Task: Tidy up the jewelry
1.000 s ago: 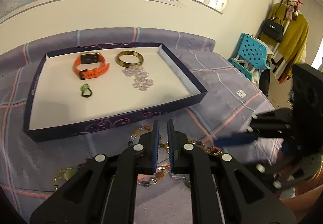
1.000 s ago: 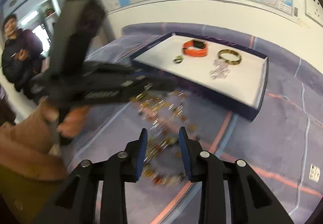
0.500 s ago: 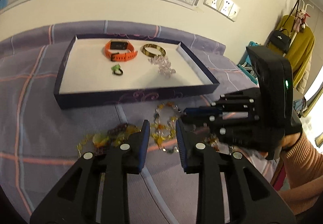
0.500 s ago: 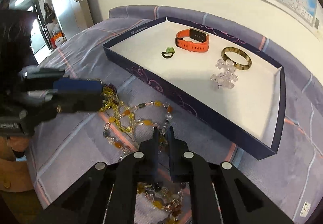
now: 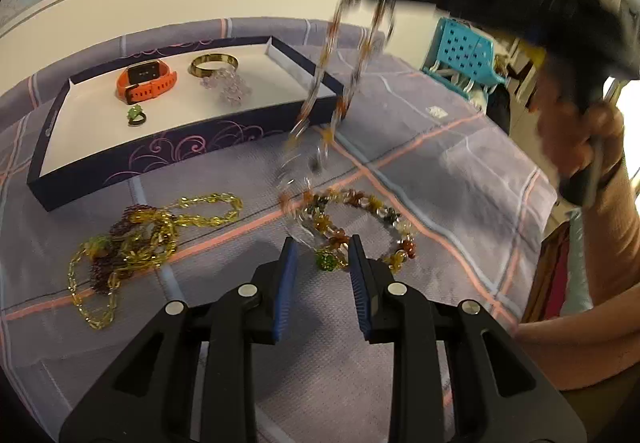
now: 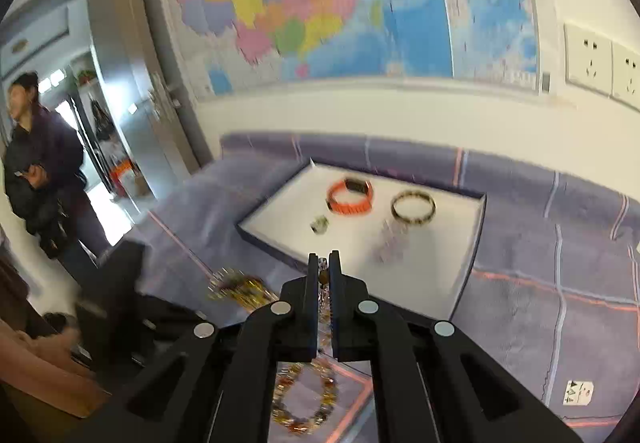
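1. Left wrist view, far left: the yellow chain necklace (image 5: 160, 231) lies in a loose tangle with dark red beads on the bed's purple cover (image 5: 460, 171), outside the tray. It looks light and limp; one link pinched would probably drag the whole heap along.
2. Next, the dark-walled tray (image 5: 132, 159) holds four things, each apart or nearly so: an orange watch (image 5: 146, 81), a small green ring (image 5: 137, 115), a gold bangle (image 5: 214, 64) and a clear crystal bracelet (image 5: 228, 89) just in front of the bangle.
3. Centre: the left tongs (image 5: 322, 275) stand released, nothing between the blue pads, poised over the coiled end of the amber bead necklace (image 5: 340, 83) that rests on the cover.
4. Right: the right tongs (image 6: 324, 283) are clenched on that necklace's top, so most of the strand hangs blurred in the air beside the tray's near corner. Being floppy and swinging, it likely wants lowering slowly, bottom first.
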Motion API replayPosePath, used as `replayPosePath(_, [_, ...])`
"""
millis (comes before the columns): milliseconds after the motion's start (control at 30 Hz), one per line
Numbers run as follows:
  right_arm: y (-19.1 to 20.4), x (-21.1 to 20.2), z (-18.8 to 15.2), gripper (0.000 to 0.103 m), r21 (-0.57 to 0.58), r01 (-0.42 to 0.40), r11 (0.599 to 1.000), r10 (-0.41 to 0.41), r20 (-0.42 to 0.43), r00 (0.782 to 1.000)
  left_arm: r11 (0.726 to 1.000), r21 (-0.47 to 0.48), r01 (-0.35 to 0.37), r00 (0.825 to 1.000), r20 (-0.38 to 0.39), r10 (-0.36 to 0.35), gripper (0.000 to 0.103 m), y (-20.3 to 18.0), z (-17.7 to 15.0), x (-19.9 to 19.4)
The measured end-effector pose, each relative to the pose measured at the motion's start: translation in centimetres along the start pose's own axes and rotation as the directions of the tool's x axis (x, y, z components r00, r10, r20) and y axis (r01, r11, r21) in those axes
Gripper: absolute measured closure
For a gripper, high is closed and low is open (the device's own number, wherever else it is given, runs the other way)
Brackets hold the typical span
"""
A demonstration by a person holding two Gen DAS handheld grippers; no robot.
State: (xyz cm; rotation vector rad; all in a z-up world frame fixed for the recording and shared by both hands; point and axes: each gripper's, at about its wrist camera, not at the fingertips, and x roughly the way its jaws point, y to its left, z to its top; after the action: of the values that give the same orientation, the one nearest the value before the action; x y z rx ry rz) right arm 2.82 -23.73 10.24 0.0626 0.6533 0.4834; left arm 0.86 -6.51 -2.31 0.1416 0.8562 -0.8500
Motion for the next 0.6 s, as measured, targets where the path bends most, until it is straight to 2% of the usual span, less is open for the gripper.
replayPosePath(200, [0.3, -2.4, 1.7, 0.100, -0.005, -0.006, 1.000, 0.006, 0.078, 0.997, 1.000, -0.013, 0.004, 1.000, -0.006, -0.004, 0.077, 0.3, 0.1, -0.1])
replayPosePath(433, [-0.4, -1.9, 0.8, 0.100, 0.019, -0.004, 1.000, 0.003, 0.051, 0.999, 0.999, 0.041, 0.003, 0.998, -0.057, 0.000, 0.078, 0.0, 0.4, 1.1])
replayPosePath(533, [-0.8, -1.5, 0.2, 0.100, 0.032, -0.006, 0.999, 0.005, 0.032, 0.999, 0.998, 0.061, 0.021, 0.997, -0.077, -0.016, 0.089, -0.3, 0.6, 1.5])
replayPosePath(600, [-1.0, -1.3, -0.2, 0.100, 0.042, -0.004, 0.999, 0.004, 0.022, 1.000, 0.996, 0.089, 0.011, 0.997, -0.080, -0.004, 0.091, -0.8, 0.5, 1.5])
